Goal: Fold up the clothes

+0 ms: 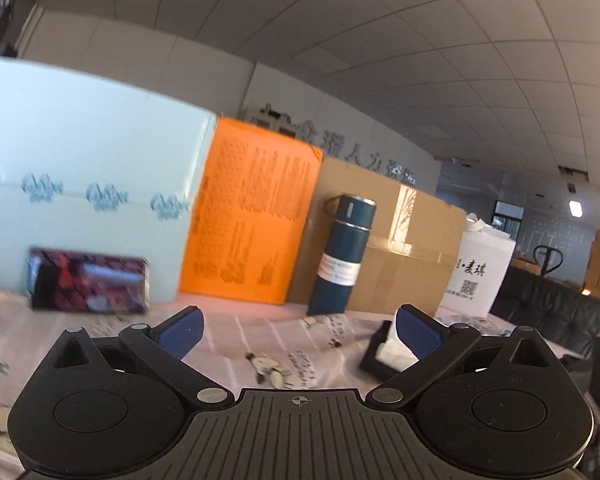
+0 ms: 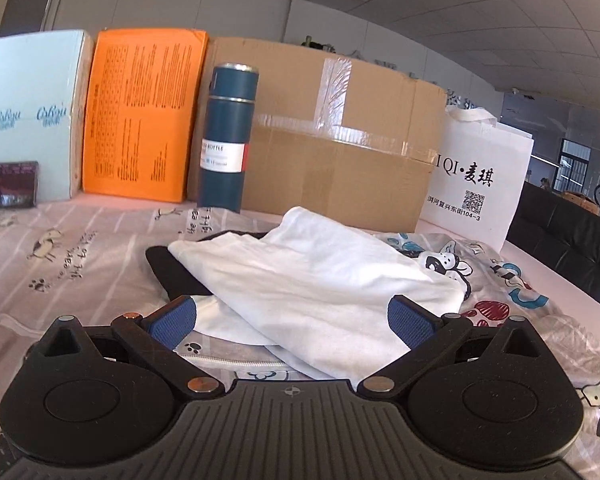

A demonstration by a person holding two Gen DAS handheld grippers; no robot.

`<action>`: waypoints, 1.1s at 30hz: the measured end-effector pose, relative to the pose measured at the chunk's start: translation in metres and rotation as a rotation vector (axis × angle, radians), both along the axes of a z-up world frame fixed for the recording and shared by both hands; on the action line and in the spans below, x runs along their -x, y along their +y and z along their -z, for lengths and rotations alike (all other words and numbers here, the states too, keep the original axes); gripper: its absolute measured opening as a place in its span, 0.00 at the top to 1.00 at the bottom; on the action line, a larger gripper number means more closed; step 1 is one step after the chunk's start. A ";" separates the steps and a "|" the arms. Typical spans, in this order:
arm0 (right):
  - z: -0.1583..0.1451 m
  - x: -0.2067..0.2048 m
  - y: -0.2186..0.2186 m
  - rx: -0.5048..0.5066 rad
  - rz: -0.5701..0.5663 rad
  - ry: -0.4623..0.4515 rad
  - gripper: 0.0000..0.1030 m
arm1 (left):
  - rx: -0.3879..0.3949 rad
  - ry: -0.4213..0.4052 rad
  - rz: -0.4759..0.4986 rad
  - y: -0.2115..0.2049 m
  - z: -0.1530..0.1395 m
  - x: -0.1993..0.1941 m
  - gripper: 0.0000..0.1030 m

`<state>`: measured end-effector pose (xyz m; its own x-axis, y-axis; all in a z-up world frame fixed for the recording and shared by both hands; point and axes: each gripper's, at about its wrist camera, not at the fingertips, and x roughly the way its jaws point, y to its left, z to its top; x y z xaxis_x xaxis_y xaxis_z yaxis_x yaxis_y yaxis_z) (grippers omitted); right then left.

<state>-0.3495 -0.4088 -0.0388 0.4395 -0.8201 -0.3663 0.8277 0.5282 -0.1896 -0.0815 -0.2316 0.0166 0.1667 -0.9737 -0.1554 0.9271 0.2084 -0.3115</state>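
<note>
The white garment (image 2: 312,280) lies at frame centre over a black garment (image 2: 168,268). The bedsheet (image 2: 80,264) is pale pink with grey stripes and cartoon animals. At upper left stand an orange box (image 2: 140,116) and a teal bottle (image 2: 226,136).

We see even indoor light in both views; the left wrist view is smeared by motion blur, worst on the pale blue box (image 1: 80,184) and orange package (image 1: 252,216); the right wrist view is sharp; glare sits on the cardboard box's tape (image 2: 336,92); fisheye bending curves the ceiling lines, and the corners go black.
</note>
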 end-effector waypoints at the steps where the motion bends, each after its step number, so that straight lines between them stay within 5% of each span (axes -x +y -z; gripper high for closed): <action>1: 0.002 -0.006 -0.006 -0.008 0.000 0.021 0.00 | -0.010 0.039 0.025 -0.010 0.005 -0.001 0.00; 10: 0.022 -0.050 -0.064 -0.111 0.003 0.183 0.01 | -0.076 0.283 0.166 -0.072 0.031 -0.005 0.04; 14: 0.017 -0.048 -0.077 -0.151 0.013 0.118 0.03 | -0.098 0.327 0.181 -0.092 0.039 -0.009 0.10; 20: 0.014 -0.044 -0.082 -0.181 -0.007 0.022 0.46 | -0.151 0.388 0.185 -0.119 0.053 -0.011 0.25; 22: 0.012 -0.042 -0.082 -0.178 0.001 -0.003 0.71 | -0.163 0.399 0.193 -0.127 0.057 -0.010 0.25; 28: 0.006 -0.022 -0.090 -0.229 0.017 -0.144 0.89 | -0.197 0.394 0.198 -0.146 0.064 -0.005 0.32; 33: -0.002 0.000 -0.091 -0.216 0.078 -0.278 0.91 | -0.216 0.403 0.195 -0.164 0.065 -0.002 0.32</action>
<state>-0.3499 -0.4999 -0.0364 0.4861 -0.7718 -0.4099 0.8712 0.4652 0.1571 -0.0791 -0.3959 -0.0486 -0.1305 -0.9193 -0.3712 0.7699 0.1419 -0.6222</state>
